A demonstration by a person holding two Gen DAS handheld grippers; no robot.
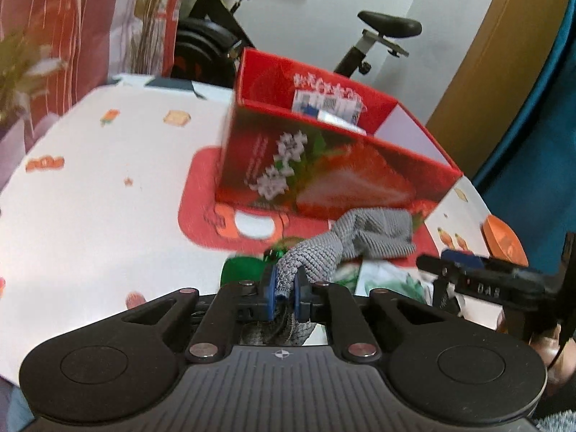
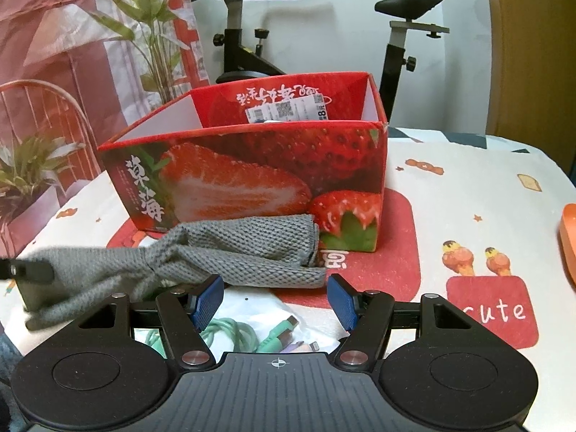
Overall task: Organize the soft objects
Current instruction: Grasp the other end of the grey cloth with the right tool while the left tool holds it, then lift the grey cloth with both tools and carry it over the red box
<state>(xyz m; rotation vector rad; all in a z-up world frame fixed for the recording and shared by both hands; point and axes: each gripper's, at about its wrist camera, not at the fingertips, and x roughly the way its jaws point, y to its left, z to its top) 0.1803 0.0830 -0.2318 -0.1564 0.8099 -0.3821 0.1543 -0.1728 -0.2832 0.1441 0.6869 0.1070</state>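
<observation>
Grey knit cloth pinched in left claw, in front of strawberry box

Left claw [image 1: 284, 288] pressed together on one end of grey cloth [image 2: 248, 248]; the rest trails across the tabletop [image 2: 468, 194] to the red box [image 2: 252, 176]. Box contents mostly hidden. Right claw [image 2: 275, 302] spread, holding nothing, above cables [image 2: 237, 334].

Grey knitted cloth [image 2: 234, 248], bunched and stretched, lies before the open strawberry box [image 2: 252, 165].
</observation>
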